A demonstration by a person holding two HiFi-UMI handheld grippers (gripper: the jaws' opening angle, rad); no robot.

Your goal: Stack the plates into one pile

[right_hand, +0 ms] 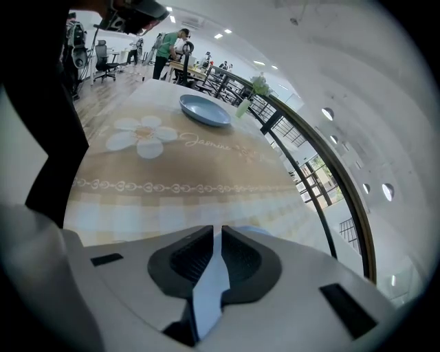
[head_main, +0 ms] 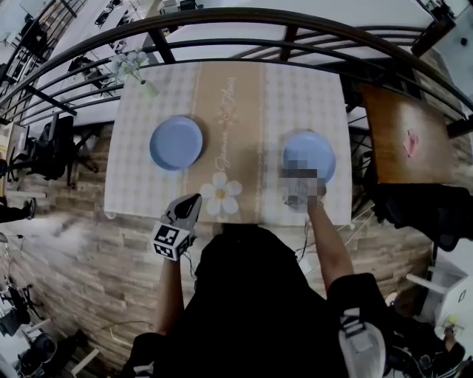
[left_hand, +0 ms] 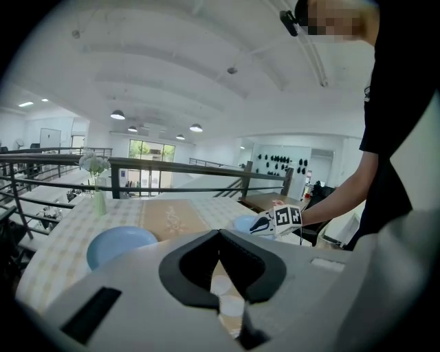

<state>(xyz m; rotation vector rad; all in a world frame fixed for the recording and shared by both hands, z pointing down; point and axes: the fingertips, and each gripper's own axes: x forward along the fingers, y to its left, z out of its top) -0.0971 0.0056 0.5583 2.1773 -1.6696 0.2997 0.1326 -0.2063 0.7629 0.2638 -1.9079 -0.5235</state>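
Note:
Two blue plates lie on a checked table (head_main: 140,192). The left plate (head_main: 176,142) (left_hand: 120,244) (right_hand: 204,110) lies alone, left of the tan runner. The right plate (head_main: 310,151) (left_hand: 245,222) has its near rim (right_hand: 208,285) clamped between the pads of my right gripper (head_main: 298,177) (right_hand: 218,234); in the head view a mosaic patch covers that gripper. My left gripper (head_main: 195,199) (left_hand: 220,237) hovers over the table's front edge near the printed daisy, its tips together and holding nothing.
A tan runner (head_main: 233,125) with a daisy print runs down the table's middle. A vase of flowers (head_main: 133,68) stands at the far left corner. A dark metal railing (head_main: 244,18) curves behind the table, and a wooden table (head_main: 403,133) stands to the right.

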